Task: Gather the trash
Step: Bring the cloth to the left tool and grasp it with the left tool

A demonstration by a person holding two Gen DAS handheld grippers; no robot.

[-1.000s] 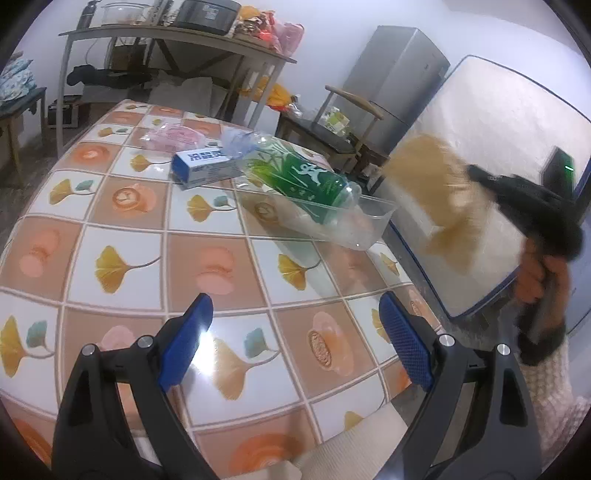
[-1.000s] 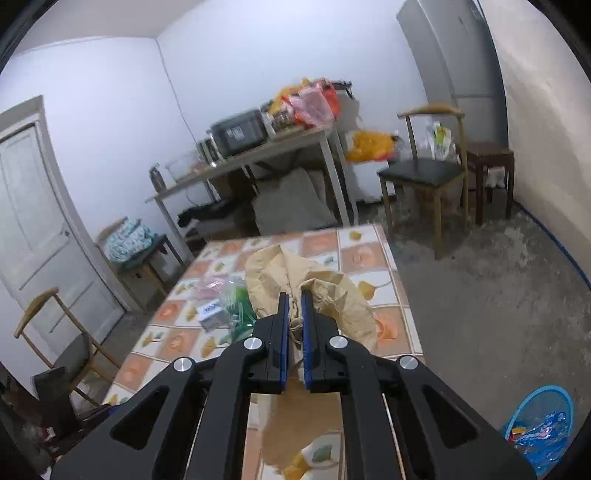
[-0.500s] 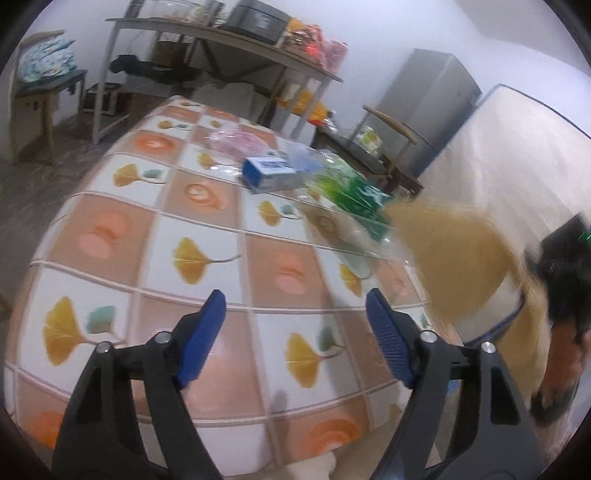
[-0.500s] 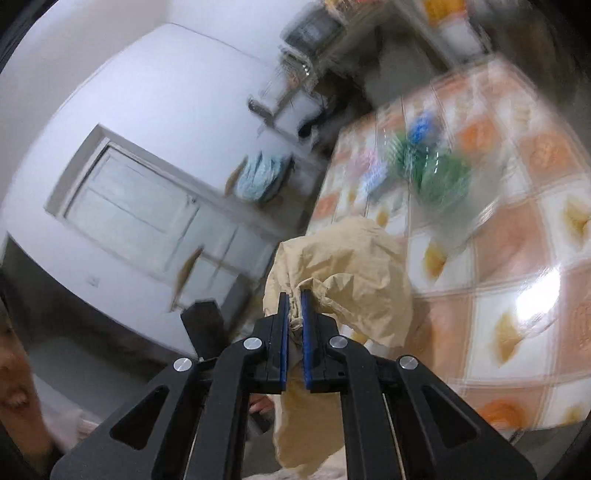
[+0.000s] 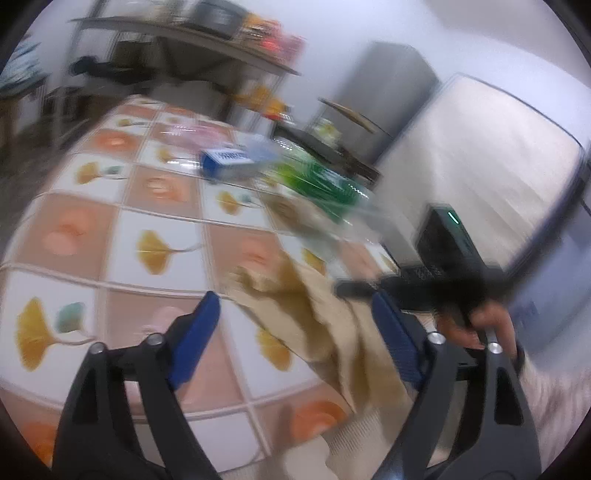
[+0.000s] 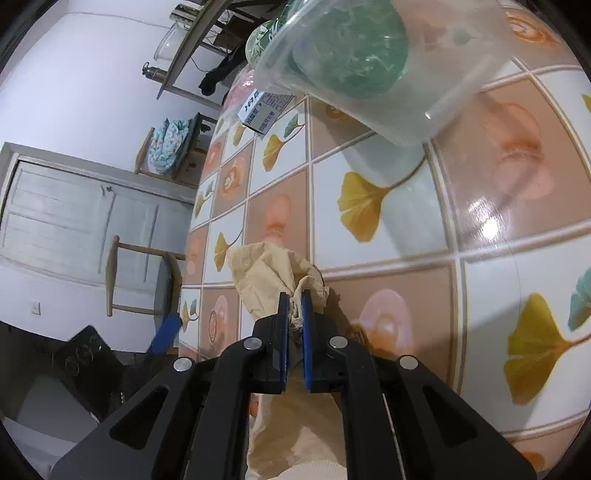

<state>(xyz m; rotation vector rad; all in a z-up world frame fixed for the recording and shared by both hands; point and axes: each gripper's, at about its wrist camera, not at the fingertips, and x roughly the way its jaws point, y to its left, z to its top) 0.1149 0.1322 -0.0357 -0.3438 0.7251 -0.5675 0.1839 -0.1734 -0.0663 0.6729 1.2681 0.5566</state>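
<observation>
A crumpled tan paper bag [image 6: 269,273] lies on the near edge of the tiled table [image 6: 480,295] and hangs over it. My right gripper [image 6: 294,299] is shut on the bag's bunched end. In the left wrist view the bag [image 5: 325,321] sits between the fingers of my left gripper [image 5: 295,301]. That gripper's jaws are opening and its pads do not touch the bag. My right gripper [image 5: 343,288] comes in from the right, held by a hand [image 5: 487,321]. Farther back lie a clear plastic tub [image 6: 424,110], a green packet [image 6: 351,48] and a blue-and-white box [image 6: 264,107].
A pink bag [image 5: 195,131] lies at the table's far end. Behind it stand a cluttered shelf table [image 5: 192,33], a grey fridge [image 5: 388,99] and a mattress [image 5: 498,166] against the wall. In the right wrist view a wooden chair [image 6: 147,280] stands near a white door [image 6: 74,214].
My right gripper has come down with the paper bag from high above to the table's near edge, between my left gripper's fingers. The left jaws narrowed, then widened again.
</observation>
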